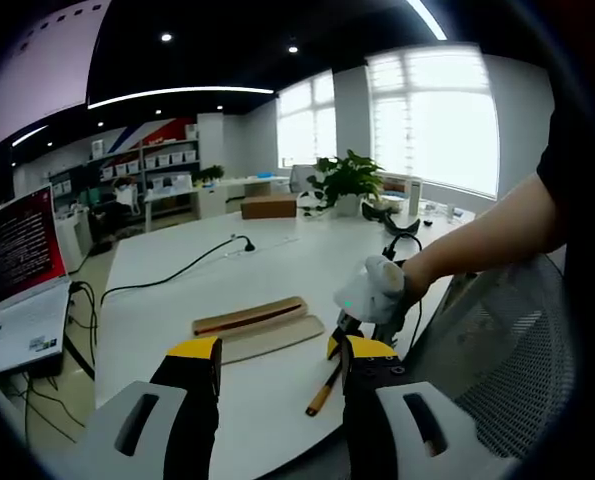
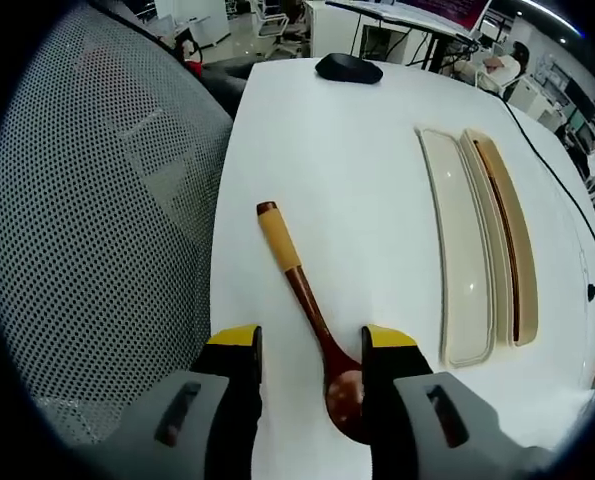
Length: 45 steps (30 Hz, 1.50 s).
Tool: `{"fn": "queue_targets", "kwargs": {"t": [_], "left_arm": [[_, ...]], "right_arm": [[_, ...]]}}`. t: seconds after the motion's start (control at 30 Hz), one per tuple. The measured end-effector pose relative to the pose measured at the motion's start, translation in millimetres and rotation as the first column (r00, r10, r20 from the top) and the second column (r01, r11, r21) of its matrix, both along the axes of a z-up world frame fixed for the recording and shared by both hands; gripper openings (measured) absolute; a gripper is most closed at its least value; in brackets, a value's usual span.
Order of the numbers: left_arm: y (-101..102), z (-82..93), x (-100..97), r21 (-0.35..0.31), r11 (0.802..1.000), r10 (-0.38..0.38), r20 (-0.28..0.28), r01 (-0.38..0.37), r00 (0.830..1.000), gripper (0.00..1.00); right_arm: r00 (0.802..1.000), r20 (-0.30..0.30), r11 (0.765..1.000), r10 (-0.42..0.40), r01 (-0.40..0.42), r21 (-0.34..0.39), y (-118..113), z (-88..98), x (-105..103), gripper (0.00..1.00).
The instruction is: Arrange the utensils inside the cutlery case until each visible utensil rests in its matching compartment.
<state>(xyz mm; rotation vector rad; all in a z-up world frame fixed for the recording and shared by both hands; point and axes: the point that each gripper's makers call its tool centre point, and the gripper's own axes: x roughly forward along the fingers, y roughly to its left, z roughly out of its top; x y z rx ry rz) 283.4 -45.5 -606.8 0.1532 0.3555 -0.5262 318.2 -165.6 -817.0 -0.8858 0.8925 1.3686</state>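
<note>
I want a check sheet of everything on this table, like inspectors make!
Surface: white table, mostly bare.
Job's things: wooden spoon lying flat on the table, outside the cutlery case; case base holds a long dark utensil; its lid lies beside it.
Clutter: black mouse, laptop, potted plant, cardboard box.
Grippers: right gripper open, jaws either side of the spoon bowl; left gripper open, holding nothing.
Cables: black cable across the table.
Surroundings: mesh chair, office shelves, bright windows.

Grey hand-held gripper [image 1: 277,355] bodies, black jaws, yellow tips; black sleeve [image 1: 554,150].
</note>
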Motion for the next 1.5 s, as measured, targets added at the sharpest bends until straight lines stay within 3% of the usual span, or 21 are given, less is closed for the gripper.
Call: {"fn": "queue_targets", "kwargs": {"t": [0.13, 0.37, 1.5], "left_arm": [[0.2, 0.2, 0.2, -0.001, 1.0, 0.002, 0.001, -0.002, 1.0, 0.49], [0.1, 0.4, 0.4, -0.003, 1.0, 0.001, 0.002, -0.001, 1.0, 0.49], [-0.3, 0.2, 1.1, -0.006, 1.0, 0.006, 0.004, -0.005, 1.0, 0.49]], "right_arm": [[1.0, 0.002, 1.0, -0.014, 0.014, 0.003, 1.8, 0.7, 1.4, 0.31], [1.0, 0.002, 1.0, 0.01, -0.01, 0.005, 5.8, 0.1, -1.7, 0.06], [1.0, 0.015, 1.0, -0.005, 0.005, -0.009, 4.5, -0.5, 1.5, 0.02]]}}
